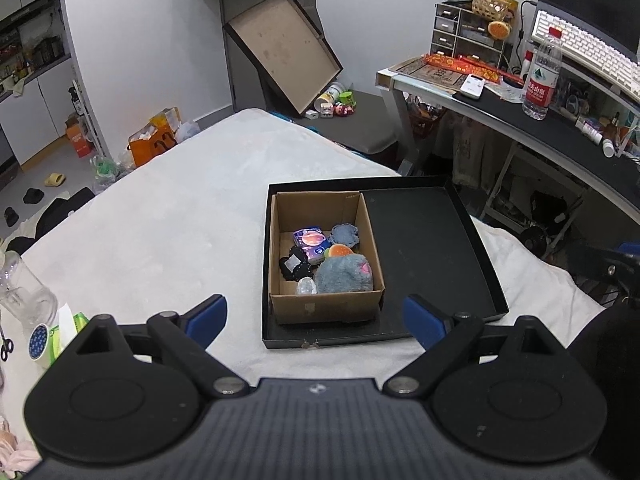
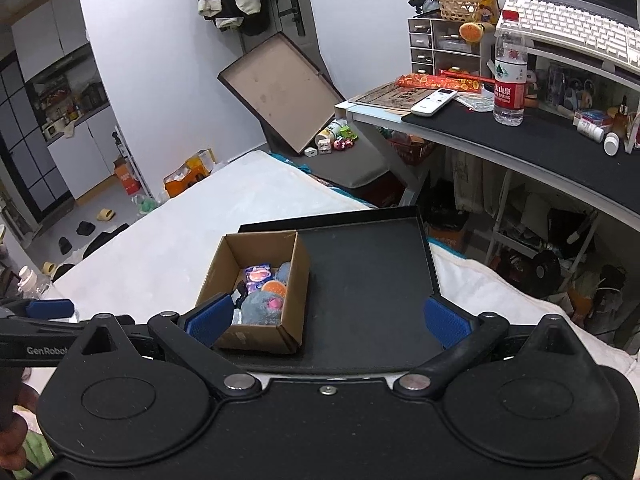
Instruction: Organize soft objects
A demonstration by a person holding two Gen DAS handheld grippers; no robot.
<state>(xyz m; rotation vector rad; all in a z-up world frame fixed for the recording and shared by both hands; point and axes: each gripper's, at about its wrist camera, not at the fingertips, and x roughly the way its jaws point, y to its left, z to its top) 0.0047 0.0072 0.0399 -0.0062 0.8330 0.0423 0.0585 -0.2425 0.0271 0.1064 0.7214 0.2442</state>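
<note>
Inside, the cardboard box (image 1: 326, 304) holds fuzzy grey plush (image 1: 344, 276); both grippers (image 1: 316, 320) (image 2: 328, 316) gape wide, empty, over the matte black tray (image 1: 432, 248).

My cardboard box (image 1: 326, 256) sits in the tray's (image 1: 432, 256) left half, mid-frame on the bed (image 1: 168, 216); soft toys (image 1: 345, 275) inside it.

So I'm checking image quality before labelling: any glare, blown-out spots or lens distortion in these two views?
Left wrist view: the glossy purple packet in the brown cardboard box is blown out by glare; the grey desk edge bows from fisheye. Right wrist view: the same packet glares, the black tray looks evenly lit, and the doorway at left curves.
</note>
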